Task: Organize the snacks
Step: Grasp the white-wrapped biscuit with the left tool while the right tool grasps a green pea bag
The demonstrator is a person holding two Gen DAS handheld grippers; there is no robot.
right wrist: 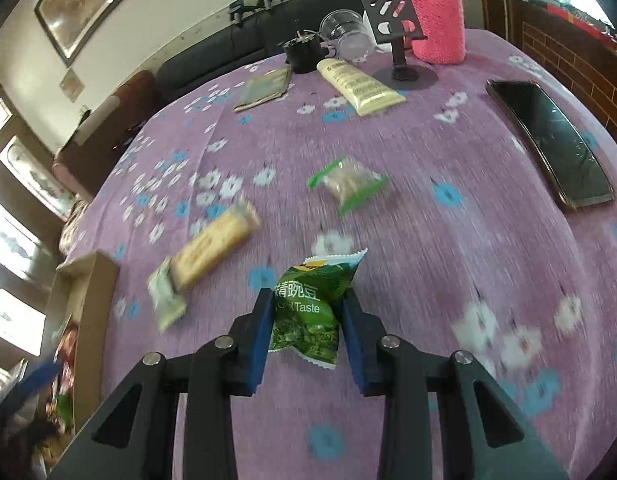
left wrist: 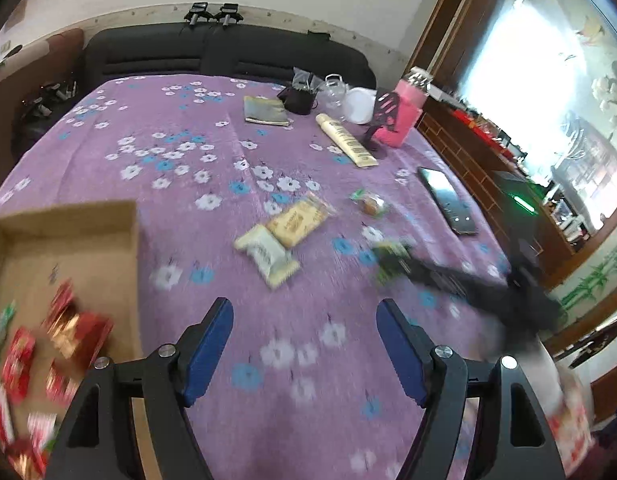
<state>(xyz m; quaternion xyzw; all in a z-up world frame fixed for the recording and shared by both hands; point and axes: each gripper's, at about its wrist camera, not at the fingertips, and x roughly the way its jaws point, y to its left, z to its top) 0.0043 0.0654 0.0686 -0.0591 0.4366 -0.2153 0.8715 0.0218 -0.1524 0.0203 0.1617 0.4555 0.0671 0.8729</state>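
My right gripper (right wrist: 308,300) is shut on a green pea snack packet (right wrist: 312,312) and holds it above the purple flowered cloth (right wrist: 448,260); it shows blurred in the left wrist view (left wrist: 390,260). My left gripper (left wrist: 304,316) is open and empty, just right of a cardboard box (left wrist: 68,232) that holds several red snack packets (left wrist: 74,328). On the cloth lie a yellow biscuit bar (left wrist: 298,220) (right wrist: 216,246), a white packet (left wrist: 268,258) (right wrist: 164,296) and a clear green-edged packet (left wrist: 370,202) (right wrist: 348,184).
At the far side stand a pink-sleeved bottle (right wrist: 438,20), a black phone stand (right wrist: 392,24), a cream tube (right wrist: 358,86), a glass jar (right wrist: 346,34), a black cup (right wrist: 302,54) and a flat pouch (right wrist: 264,90). A phone (right wrist: 548,142) lies at the right.
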